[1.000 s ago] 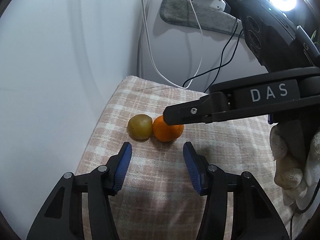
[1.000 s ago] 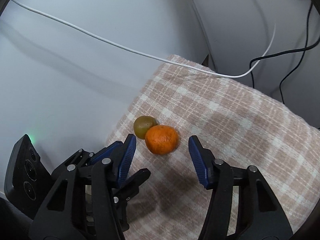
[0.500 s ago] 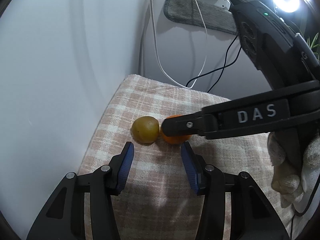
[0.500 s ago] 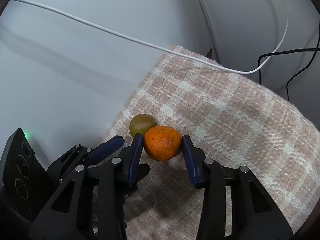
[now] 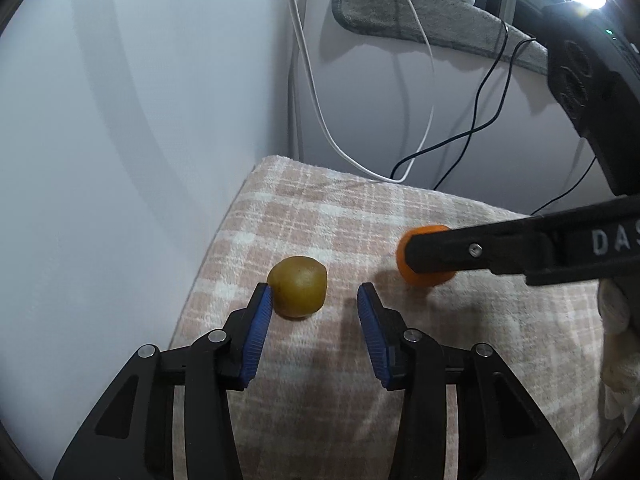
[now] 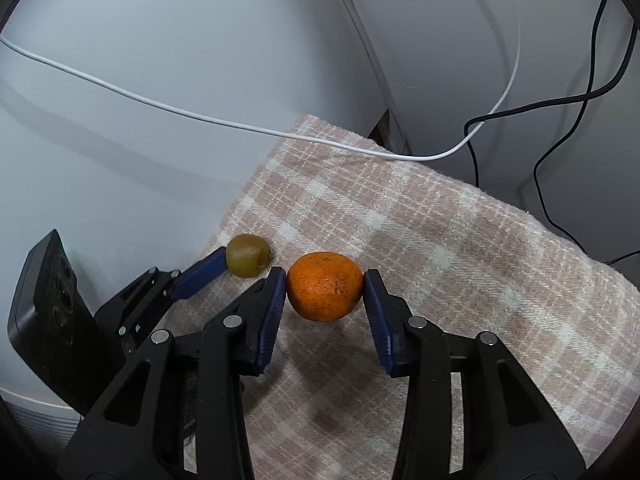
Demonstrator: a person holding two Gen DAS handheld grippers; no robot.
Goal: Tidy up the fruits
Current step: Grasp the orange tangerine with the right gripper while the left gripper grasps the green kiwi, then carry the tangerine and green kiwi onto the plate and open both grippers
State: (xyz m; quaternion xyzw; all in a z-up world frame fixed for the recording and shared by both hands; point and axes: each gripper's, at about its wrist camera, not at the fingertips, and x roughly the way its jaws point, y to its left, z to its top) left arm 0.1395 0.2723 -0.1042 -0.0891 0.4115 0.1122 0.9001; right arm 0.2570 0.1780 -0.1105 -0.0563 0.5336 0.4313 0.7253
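Right tool point(image 6: 325, 286): blue pads pressed on both flanks of the orange point(image 6: 324, 286), low centre of the right wrist frame; its shadow lies on the checked cloth point(image 6: 460, 264) below, so I judge the fruit just lifted clear.

Left tool point(image 5: 315, 294): jaws closing, kiwi point(image 5: 297, 291) between them but off-centre — it touches the left pad, while a clear gap remains to the right pad. Not yet gripped. Kiwi rests on the cloth near its left edge, centre-left of the left wrist frame, well apart from the orange.

Step in hand, as I read it: take one fruit in each tool.
- Shift the left tool slightly left so the kiwi sits midway between the pads before closing; otherwise the one pad may roll it toward the cloth edge.
- Close gently — soft fruit.
- Keep the right grip steady.

Pose: both tools pitch steeply downward toward the cloth, fingers side by side; right tool's finger crosses the right of the left wrist frame.
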